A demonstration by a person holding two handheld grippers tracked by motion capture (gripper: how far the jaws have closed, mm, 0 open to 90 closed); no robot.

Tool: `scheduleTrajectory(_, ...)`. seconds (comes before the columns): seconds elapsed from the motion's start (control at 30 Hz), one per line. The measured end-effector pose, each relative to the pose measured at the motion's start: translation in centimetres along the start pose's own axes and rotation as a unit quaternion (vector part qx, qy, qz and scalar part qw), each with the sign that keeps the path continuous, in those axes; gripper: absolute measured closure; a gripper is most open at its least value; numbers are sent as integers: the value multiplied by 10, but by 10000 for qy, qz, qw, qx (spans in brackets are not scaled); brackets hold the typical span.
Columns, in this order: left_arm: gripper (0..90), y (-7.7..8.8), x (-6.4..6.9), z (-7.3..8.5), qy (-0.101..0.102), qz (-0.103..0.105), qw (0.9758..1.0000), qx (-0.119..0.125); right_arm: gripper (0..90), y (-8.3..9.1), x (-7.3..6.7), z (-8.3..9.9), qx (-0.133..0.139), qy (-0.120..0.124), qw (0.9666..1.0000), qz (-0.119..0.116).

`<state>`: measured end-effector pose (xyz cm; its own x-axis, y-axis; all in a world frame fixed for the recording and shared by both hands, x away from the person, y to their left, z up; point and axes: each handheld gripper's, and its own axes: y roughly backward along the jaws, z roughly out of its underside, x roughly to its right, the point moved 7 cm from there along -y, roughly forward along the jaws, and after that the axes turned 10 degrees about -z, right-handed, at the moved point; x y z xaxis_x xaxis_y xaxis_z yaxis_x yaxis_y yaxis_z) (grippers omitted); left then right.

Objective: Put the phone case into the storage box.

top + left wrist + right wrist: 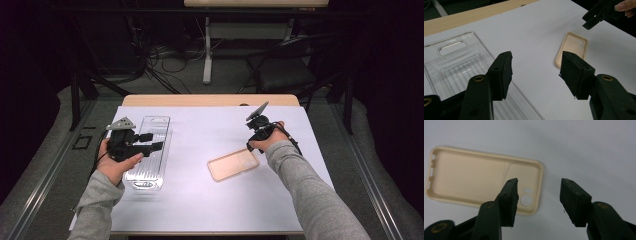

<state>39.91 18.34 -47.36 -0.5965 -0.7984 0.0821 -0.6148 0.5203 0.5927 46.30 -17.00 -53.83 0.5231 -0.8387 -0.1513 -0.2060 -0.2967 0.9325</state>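
A single beige phone case of smooth, matte, rubbery-looking plastic (233, 164) lies open side up a little right of centre in the high view, flat on the white sheet (210, 200) that covers the pale wooden table (210, 100). It is a rounded rectangle with a thin raised rim. The right gripper view adds what the high view is too small to give: two camera cut-outs, one oval and one round, near the case's right end, small notches along its left rim, and a faint curved seam across the inner face. At centre left of the high view lies one clear, hard plastic tray (148, 152), long and narrow, with a ribbed floor and an oblong handle slot at its far end (the left gripper view shows the ribs and slot plainly). There are two hand-held grippers, each with two black, blocky jaws of matte grooved material. The left gripper (536, 72) hangs over the tray's right edge with its jaws about half apart and nothing between them. The right gripper (539, 200) points down at the case's camera end, jaws moderately apart and empty, one over the cut-outs and the other over bare sheet; no pad presses on the case.
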Motion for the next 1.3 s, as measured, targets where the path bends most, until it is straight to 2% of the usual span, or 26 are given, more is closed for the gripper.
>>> scheduleTrajectory(0.03, 428, 0, 0, 0, 14, -6, 10000, 27, 512, 0, -1, 0, -90, -54, 9999, -6)
scheduleTrajectory(0.07, 428, 0, -1, 0, 29, -6, 10000, 48, 526, -2, -1, -1, -20, -52, 10000, -37)
scheduleTrajectory(0.13, 428, 1, -1, 0, 80, 18, 9999, 73, 549, -2, -2, -2, -100, -84, 9999, -68)
scheduleTrajectory(0.17, 428, 1, -1, -1, 95, 29, 9999, 83, 574, -4, -2, -3, -15, -84, 9999, -75)
scheduleTrajectory(0.33, 428, 3, -2, -1, 140, 62, 9998, 105, 577, -7, -2, -3, -91, -232, 9996, -126)
scheduleTrajectory(0.53, 428, 3, -2, 0, 129, 35, 9998, 142, 567, -16, 0, -2, -74, -345, 9994, -14)
scheduleTrajectory(0.57, 428, 2, -2, 0, 149, 25, 9998, 137, 571, -17, 1, 0, -207, -431, 9989, -31)
scheduleTrajectory(0.67, 428, 1, -2, 1, 238, 17, 9997, 90, 579, -20, 2, 1, -172, -498, 9986, -46)
scheduleTrajectory(0.7, 428, 1, -2, 1, 244, 13, 9997, 90, 583, -20, 1, 2, -299, -564, 9979, -84)
scheduleTrajectory(0.77, 429, 1, -2, 2, 267, 33, 9996, 78, 582, -20, 1, 3, -365, -627, 9973, -77)
scheduleTrajectory(0.8, 429, 0, -1, 2, 298, 43, 9995, 67, 586, -22, 3, 4, -367, -594, 9976, -4)
scheduleTrajectory(0.83, 430, 0, -1, 2, 324, 32, 9995, 59, 592, -25, 3, 3, -208, -625, 9978, -93)
scheduleTrajectory(0.9, 432, 0, -1, 3, 350, 56, 9994, 48, 612, -23, 4, 8, -606, -694, 9957, -28)
scheduleTrajectory(0.93, 431, 0, -1, 3, 350, 56, 9994, 48, 612, -23, 4, 8, -606, -694, 9957, -28)
scheduleTrajectory(0.97, 432, 0, -1, 3, 411, 75, 9991, 48, 616, -28, 4, 10, -586, -797, 9950, -149)
scheduleTrajectory(1.0, 433, 0, 0, 3, 458, 109, 9989, 43, 619, -32, 4, 9, -452, -783, 9957, -199)
scheduleTrajectory(1.03, 437, 0, 0, 3, 479, 122, 9988, 38, 622, -33, 4, 10, -471, -839, 9952, -189)
scheduleTrajectory(1.07, 443, 0, 0, 4, 498, 138, 9987, 22, 634, -26, 7, 14, -1012, -719, 9923, -38)
scheduleTrajectory(1.1, 443, 0, 0, 4, 507, 135, 9986, 11, 642, -43, 6, 6, 110, -779, 9962, -370)
scheduleTrajectory(1.13, 443, 0, 0, 4, 507, 135, 9986, 11, 642, -43, 6, 6, 110, -779, 9962, -370)
scheduleTrajectory(1.17, 445, 0, 0, 4, 498, 123, 9987, -7, 668, -42, 7, 9, -110, -900, 9955, -291)
scheduleTrajectory(1.2, 448, -1, 0, 5, 511, 121, 9986, -16, 675, -34, 11, 13, -726, -753, 9945, -64)
scheduleTrajectory(1.23, 449, -2, 0, 5, 504, 126, 9986, -25, 683, -27, 15, 16, -1209, -589, 9909, 86)
scheduleTrajectory(1.27, 449, -2, 0, 5, 504, 126, 9986, -25, 683, -27, 15, 16, -1209, -589, 9909, 86)
scheduleTrajectory(1.3, 449, -2, 0, 5, 503, 111, 9987, -48, 707, -52, 11, 6, 501, -946, 9933, -426)
